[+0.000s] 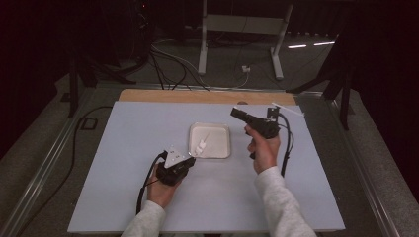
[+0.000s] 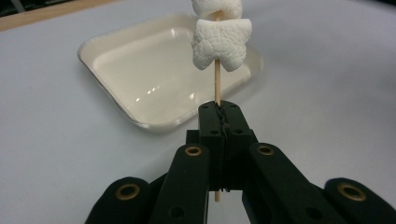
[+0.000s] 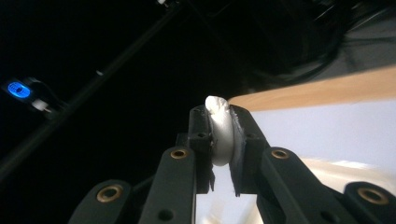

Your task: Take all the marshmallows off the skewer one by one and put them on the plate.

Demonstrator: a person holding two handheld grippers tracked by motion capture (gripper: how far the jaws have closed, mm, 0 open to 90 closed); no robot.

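Left gripper (image 1: 191,161): low over the table, near the person, jaws pinched tight on a thin wooden skewer (image 2: 217,88) that stands up between them in the left gripper view.
Skewer: upright in that grip, its lower end poking out below the jaws, two marshmallows (image 2: 221,44) threaded on it one above the other, the upper one cut off by the picture's top edge.
Tray (image 1: 223,147): white, shallow, square with rounded corners, on the table just beyond the left gripper; from above, the skewer's white load hangs over the tray's near left part.
Right gripper (image 1: 238,112): held up off the table to the right of the tray, pointing left and away, jaws squeezed on a single marshmallow (image 3: 220,131) that bulges out between the pads.
Table (image 1: 123,163): pale blue-grey top, a strip of bare wood along its far edge.
Beyond: dark floor, cables and a white metal frame behind the table.
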